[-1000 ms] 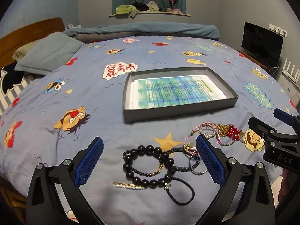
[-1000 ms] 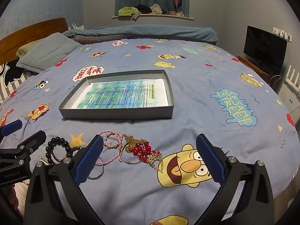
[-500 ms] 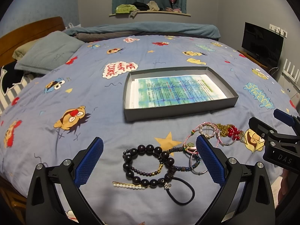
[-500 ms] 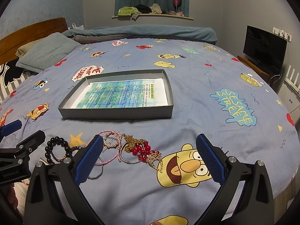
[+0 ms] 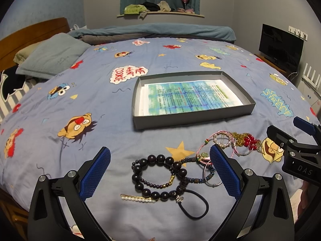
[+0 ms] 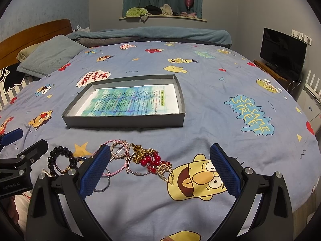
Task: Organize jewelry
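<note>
Left wrist view: left gripper (image 5: 159, 172) spread wide, holding nothing, hovering over jewelry lying on a blue cartoon bedsheet (image 5: 104, 132). Readable print on the sheet: "ME WANT COOKIE" (image 5: 128, 73) and "SESAME STREET" (image 6: 249, 115). Right gripper (image 6: 159, 172) also wide apart, empty; its body reads "DAS" (image 5: 305, 170) from the left view, and the left one reads "GenRobot.AI" (image 6: 11, 186) from the right view. Between the left fingers: a big dark bead bracelet (image 5: 158, 177), a thin bead strand inside it, a pearl hair clip (image 5: 138, 198) touching its near edge, a black hair tie (image 5: 195, 205) just right. Farther right, a tangle: pink cord bracelets (image 6: 118, 150), a silver ring hoop, a gold chain with red beads (image 6: 150, 158). Gray shallow box (image 5: 192, 117) sits beyond the pile, lined with a blue-green printed paper (image 5: 190, 97); text too small to read. No jewelry in the box.
</note>
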Tool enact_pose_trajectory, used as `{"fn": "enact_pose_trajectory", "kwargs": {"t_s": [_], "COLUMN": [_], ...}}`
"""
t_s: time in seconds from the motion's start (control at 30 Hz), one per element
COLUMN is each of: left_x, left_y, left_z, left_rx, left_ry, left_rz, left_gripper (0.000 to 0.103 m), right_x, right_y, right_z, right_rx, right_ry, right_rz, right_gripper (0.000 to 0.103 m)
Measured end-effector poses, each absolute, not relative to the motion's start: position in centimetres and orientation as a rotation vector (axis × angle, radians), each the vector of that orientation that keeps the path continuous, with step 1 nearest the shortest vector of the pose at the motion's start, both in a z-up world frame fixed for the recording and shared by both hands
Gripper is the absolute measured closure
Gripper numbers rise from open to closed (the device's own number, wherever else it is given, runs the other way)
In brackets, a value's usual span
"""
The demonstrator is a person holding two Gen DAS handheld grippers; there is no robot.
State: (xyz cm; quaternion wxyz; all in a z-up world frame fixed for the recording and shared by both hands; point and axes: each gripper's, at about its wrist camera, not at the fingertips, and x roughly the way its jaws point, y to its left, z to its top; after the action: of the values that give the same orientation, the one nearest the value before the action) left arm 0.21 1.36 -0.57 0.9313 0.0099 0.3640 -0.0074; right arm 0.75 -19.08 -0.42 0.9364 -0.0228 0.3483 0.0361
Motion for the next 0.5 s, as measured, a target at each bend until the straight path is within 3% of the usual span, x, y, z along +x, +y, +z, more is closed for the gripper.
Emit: {"fn": "enact_pose_trajectory", "kwargs": {"t_s": [0.5], "left_x": [0.20], "left_y": [1.48], "left_z": [-0.88], "left_rx": [0.020], "left_ry": [0.751], "left_rz": [-0.016], "left_gripper": [0.005], "right_x": [0.91], "right_y": [-19.11], "right_z": [-0.83], "right_rx": [-0.044], "right_ry": [0.722], "right_rz": [0.072], "right_gripper": [0.005]}}
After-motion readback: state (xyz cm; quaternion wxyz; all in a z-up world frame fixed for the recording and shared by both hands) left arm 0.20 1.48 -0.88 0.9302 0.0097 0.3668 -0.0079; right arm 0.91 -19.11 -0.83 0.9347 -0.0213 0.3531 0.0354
